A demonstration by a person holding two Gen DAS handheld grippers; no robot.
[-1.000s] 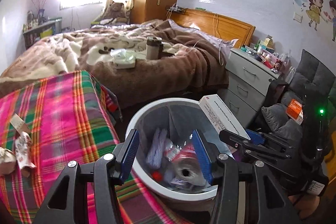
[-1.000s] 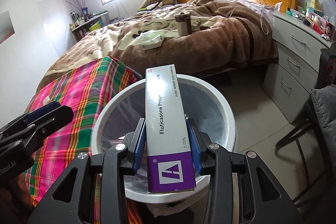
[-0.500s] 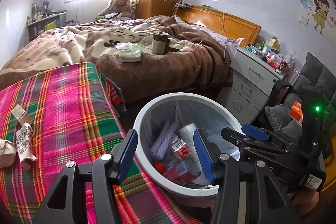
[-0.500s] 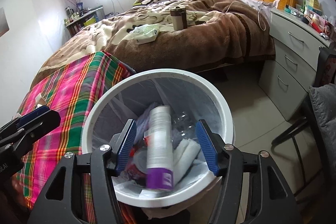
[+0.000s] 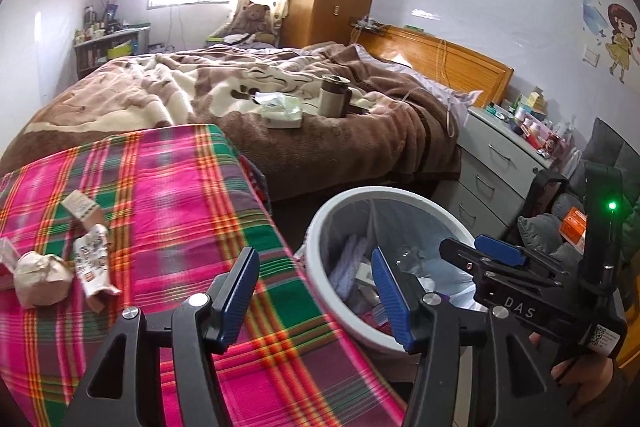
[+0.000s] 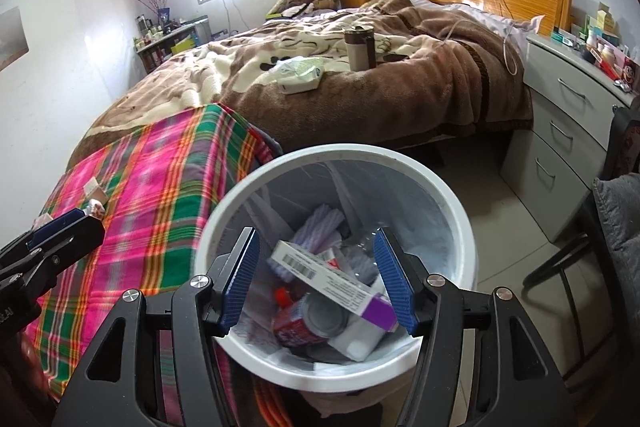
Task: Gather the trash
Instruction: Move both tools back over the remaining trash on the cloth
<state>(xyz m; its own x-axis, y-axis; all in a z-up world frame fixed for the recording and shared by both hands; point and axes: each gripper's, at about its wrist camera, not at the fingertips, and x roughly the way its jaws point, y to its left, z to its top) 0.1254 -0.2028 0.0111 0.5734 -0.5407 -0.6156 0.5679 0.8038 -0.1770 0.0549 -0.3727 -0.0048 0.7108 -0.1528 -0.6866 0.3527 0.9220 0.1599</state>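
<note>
- Bin [image 6: 448, 195] status: white pail with a clear liner, lower centre of the right wrist view, already holding a fair load.
- Contents visible: long white-and-purple carton [image 6: 334, 281] lying flat on top, red can [image 6: 310, 323] under it, ribbed lilac wad [image 6: 320, 223] behind, other wrappers too jumbled to name.
- Right gripper [image 6: 316, 283] hangs over the bin mouth, fingers apart, nothing between them; carton sits loose well below the pads, so that drop looks done.
- Left gripper [image 5: 314, 297] at bottom centre of the left wrist view, straddling the edge of the plaid cloth [image 5: 168, 203] and the bin rim; jaws opening, nothing between them.
- Left to collect, lower left of the left wrist view on the plaid: crumpled paper ball [image 5: 40, 279], torn printed wrapper [image 5: 94, 267] just beside it, small tan box [image 5: 82, 207] a bit further up.
- Scrap at the far left edge is cut off by the frame, can't tell what it is.
- Mug and tissue pack on the bed: unclear whether they count as trash.
- Judgement: past the midpoint, several pieces remaining; left gripper is the nearer one to the pile.
</note>
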